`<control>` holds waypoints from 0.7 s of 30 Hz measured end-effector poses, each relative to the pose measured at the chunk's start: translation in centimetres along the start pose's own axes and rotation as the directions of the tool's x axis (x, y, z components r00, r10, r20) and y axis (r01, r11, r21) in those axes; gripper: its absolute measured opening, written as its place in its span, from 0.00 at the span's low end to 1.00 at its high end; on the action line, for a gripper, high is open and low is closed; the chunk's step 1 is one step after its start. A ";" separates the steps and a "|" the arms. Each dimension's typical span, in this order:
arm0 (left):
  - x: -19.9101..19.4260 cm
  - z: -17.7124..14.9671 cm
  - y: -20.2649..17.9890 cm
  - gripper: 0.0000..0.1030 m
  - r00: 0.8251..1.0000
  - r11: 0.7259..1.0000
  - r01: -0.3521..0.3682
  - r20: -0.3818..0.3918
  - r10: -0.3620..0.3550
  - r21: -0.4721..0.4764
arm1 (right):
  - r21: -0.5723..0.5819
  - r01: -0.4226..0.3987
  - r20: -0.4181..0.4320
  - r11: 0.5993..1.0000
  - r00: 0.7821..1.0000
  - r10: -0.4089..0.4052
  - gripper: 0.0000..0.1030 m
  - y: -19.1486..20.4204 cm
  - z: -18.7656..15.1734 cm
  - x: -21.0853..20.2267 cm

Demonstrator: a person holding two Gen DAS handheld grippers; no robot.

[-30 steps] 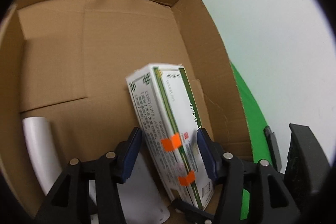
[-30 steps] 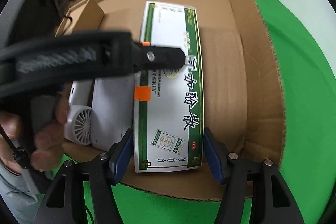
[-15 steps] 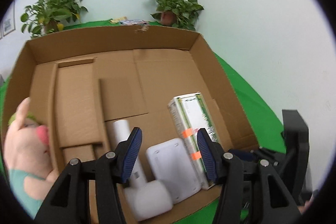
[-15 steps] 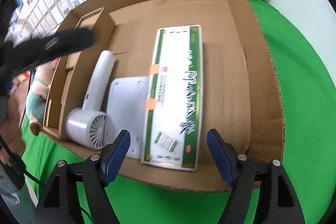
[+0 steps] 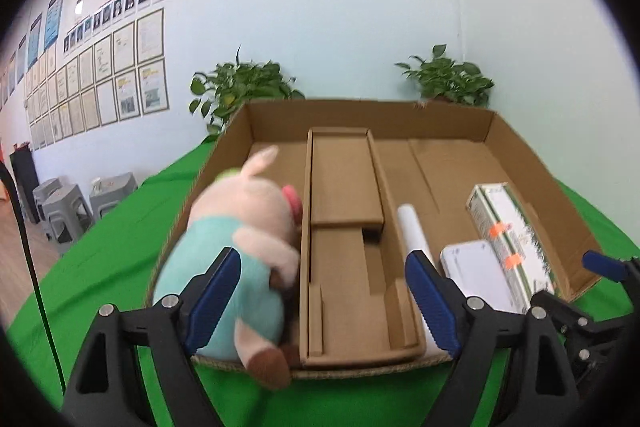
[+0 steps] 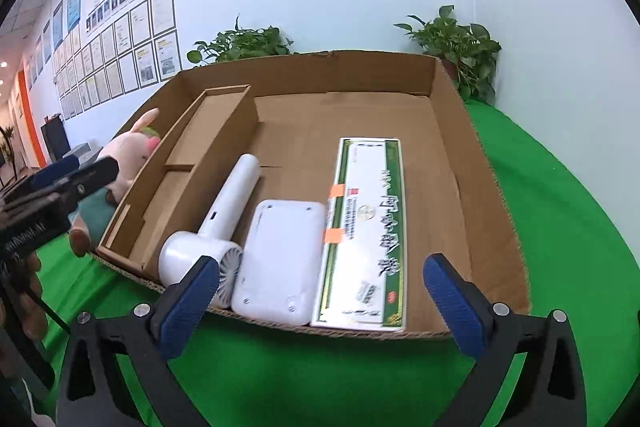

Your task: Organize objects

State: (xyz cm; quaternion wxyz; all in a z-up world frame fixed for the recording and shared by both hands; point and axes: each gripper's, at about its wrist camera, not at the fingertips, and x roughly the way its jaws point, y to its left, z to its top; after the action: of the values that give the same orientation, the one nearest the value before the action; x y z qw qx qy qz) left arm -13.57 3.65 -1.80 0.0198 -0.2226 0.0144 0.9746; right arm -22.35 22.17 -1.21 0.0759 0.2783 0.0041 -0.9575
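Observation:
A shallow cardboard box [image 6: 452,99] lies on a green cloth. In it lie a white hand fan [image 6: 224,219], a white flat device [image 6: 280,259] and a long white-and-green carton [image 6: 368,227]. A pink plush pig in teal [image 5: 236,251] lies in the box's left compartment. My left gripper [image 5: 324,295] is open, pulled back at the box's near edge, the pig just behind its left finger. My right gripper [image 6: 320,299] is open and empty at the near edge, in front of the device and carton. The carton [image 5: 516,235] also shows in the left wrist view.
A cardboard divider insert [image 5: 344,219] fills the box's left-middle. Potted plants [image 6: 456,43] stand behind the box. Grey stools [image 5: 68,203] stand at far left on the floor. The left gripper [image 6: 60,187] shows at the left of the right wrist view.
The left gripper let go of the carton and drew back and left, so the pig now fills its view. The right gripper backed away from the box; the carton lies flat.

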 end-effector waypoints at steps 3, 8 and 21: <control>0.8 -1.3 0.2 0.82 0.999 1.000 -0.006 -0.035 0.005 -0.019 | 0.013 0.049 0.021 0.999 0.999 -0.050 1.00 0.7 -1.6 -0.7; 1.7 -2.0 -0.6 0.82 0.999 1.000 0.004 -0.036 -0.004 -0.005 | 0.019 0.078 0.005 0.997 0.997 -0.078 1.00 -1.4 -2.0 5.1; 2.1 -2.8 -1.2 0.84 0.998 1.000 -0.016 -0.065 0.017 0.019 | 0.019 0.089 -0.018 0.996 0.996 -0.088 1.00 -1.6 -3.3 4.8</control>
State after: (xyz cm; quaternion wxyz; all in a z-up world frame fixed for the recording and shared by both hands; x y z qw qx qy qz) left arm -14.17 4.77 -5.20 0.0134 -0.2541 0.0258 0.9667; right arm -24.80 23.29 -6.63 0.0306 0.2869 0.0074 -0.9574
